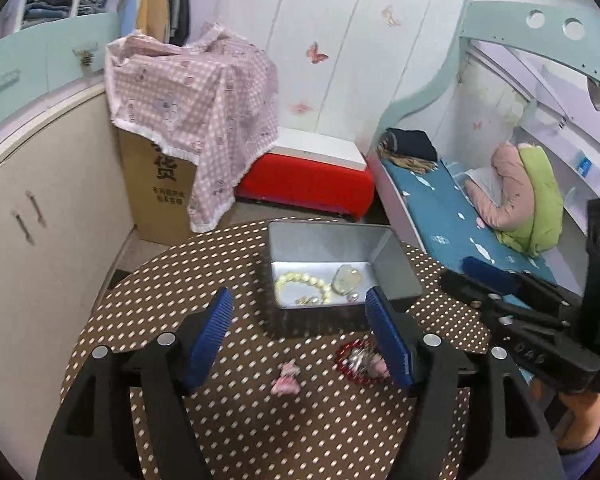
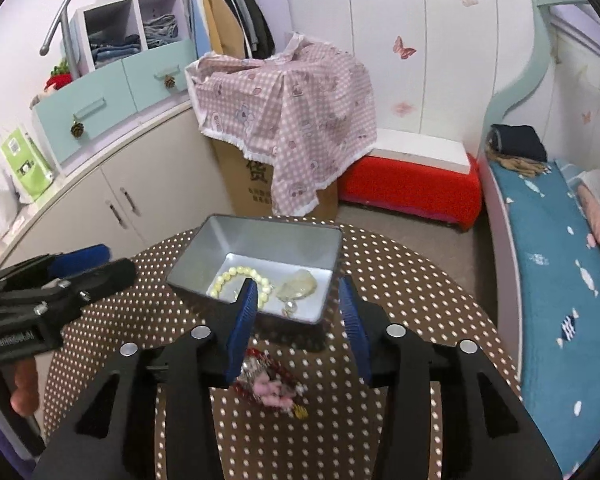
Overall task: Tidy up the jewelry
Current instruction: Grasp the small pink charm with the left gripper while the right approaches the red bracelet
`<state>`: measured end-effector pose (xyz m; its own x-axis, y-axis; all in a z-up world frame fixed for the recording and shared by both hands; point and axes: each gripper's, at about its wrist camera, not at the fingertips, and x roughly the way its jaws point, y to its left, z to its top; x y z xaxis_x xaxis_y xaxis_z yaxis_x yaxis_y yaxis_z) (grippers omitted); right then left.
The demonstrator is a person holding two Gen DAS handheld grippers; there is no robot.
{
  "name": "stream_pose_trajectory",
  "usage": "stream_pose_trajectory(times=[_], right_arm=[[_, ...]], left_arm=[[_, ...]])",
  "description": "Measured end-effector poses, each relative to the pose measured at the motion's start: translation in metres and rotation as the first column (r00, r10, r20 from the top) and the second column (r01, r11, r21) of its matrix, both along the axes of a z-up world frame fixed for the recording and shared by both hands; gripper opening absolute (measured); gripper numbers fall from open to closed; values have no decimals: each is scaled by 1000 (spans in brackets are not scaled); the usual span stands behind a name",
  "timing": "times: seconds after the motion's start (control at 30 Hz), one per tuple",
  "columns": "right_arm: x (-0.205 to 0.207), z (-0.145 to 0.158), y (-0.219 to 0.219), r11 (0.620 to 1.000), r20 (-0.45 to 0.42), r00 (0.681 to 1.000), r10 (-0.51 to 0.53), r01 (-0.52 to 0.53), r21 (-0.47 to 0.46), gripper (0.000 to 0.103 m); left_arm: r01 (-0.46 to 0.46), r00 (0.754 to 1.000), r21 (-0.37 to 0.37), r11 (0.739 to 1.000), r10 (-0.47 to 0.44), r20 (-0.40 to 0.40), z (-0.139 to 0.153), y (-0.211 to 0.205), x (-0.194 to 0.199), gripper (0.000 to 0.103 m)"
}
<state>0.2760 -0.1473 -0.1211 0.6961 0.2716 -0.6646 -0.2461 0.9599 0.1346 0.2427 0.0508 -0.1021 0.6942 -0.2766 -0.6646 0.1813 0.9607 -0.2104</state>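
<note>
Behind the round dotted table [image 1: 204, 408], a cardboard carton [image 1: 156, 196] bears a large printed Chinese character, its smaller lines unreadable. Near the table's far edge, the grey tin [image 2: 236, 240] holds a pale bead bracelet [image 2: 236, 276]. Both the left gripper [image 1: 300, 336] and right gripper [image 2: 296, 324] hover with jaws apart and empty, the red bracelet [image 1: 356, 364] and pink charm [image 1: 286, 380] lying just below them.

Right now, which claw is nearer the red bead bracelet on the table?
Right. The right claw hangs almost directly over the red bead bracelet, which lies below its open fingers. The left claw sits off to the side, the bracelet beside its right finger.
</note>
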Motion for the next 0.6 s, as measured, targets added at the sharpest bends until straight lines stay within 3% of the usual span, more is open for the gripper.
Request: stream_pose_trajectory(times=[0.27, 0.6], right_arm=[[-31, -20, -15, 999, -18, 999, -27, 27, -30, 53], [-34, -57, -23, 999, -92, 995, -30, 27, -31, 53]], left_arm=[[-38, 999, 23, 999, 39, -35, -27, 10, -23, 67], [-33, 992, 40, 999, 37, -119, -66, 4, -19, 67]])
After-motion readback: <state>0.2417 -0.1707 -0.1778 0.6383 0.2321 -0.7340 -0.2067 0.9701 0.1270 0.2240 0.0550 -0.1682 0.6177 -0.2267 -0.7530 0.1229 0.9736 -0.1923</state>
